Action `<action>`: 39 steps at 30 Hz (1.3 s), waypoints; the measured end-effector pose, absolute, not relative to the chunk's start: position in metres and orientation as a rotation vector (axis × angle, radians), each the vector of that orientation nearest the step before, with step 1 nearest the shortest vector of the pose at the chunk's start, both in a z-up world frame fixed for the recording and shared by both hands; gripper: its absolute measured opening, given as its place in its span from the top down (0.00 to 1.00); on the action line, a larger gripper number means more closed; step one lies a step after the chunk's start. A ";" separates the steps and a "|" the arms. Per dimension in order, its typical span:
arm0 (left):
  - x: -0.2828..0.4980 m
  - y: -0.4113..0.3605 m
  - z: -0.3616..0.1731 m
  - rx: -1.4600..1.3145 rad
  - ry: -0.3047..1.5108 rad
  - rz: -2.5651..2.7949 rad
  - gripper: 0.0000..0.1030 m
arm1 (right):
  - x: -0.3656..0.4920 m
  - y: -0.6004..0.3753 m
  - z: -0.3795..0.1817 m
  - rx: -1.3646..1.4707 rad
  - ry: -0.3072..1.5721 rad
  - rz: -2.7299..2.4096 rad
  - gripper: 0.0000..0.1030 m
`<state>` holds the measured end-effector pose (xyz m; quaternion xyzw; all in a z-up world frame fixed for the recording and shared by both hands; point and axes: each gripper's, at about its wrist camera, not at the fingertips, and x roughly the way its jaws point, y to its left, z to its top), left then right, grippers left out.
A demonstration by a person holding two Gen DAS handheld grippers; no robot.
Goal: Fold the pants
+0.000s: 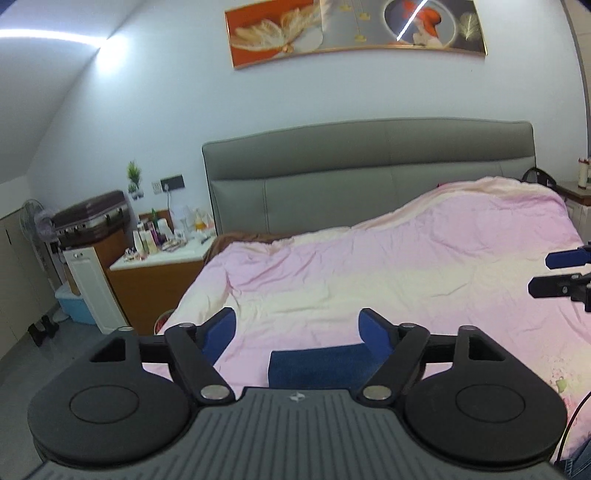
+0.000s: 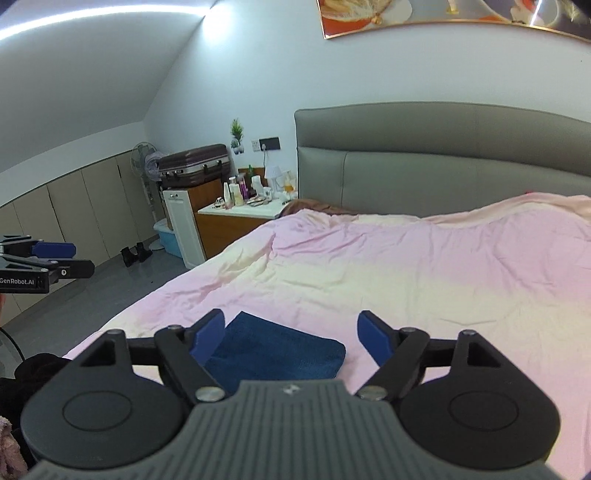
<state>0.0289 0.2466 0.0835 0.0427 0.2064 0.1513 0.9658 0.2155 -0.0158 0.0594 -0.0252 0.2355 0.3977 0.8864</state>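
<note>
Folded pants (image 1: pixel 314 365) near edge hidden behind the left gripper (image 1: pixel 297 332) body. Nightstand bottles (image 2: pixel 236 192) too small to identify. Wall picture (image 2: pixel 443 14) cut off at top.

Bed (image 1: pixel 369 295) fills bedroom, grey padded headboard (image 1: pixel 369 173) against pale wall. Pink-and-cream duvet (image 1: pixel 424 258) spread across mattress, creased, humped high toward far right corner near headboard. Brown fabric (image 1: pixel 236 240) shows at duvet's top left edge, beside headboard. Folded dark blue pants (image 2: pixel 280 350) lie flat on duvet near foot of bed, compact rectangle, edges squared, nothing stacked on top. Small floral print visible on bedding at near right edge in left wrist view.
</note>
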 end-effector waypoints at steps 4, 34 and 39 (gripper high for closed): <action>-0.002 0.215 0.074 0.081 0.326 0.304 0.03 | 0.150 -0.043 0.065 -0.114 0.330 0.751 0.06; -0.044 0.121 -0.057 -0.042 0.486 0.422 0.01 | 0.030 -0.101 -0.066 -0.102 0.355 0.522 0.05; -0.046 0.119 -0.057 -0.030 0.476 0.424 0.01 | 0.032 -0.099 -0.067 -0.107 0.363 0.534 0.05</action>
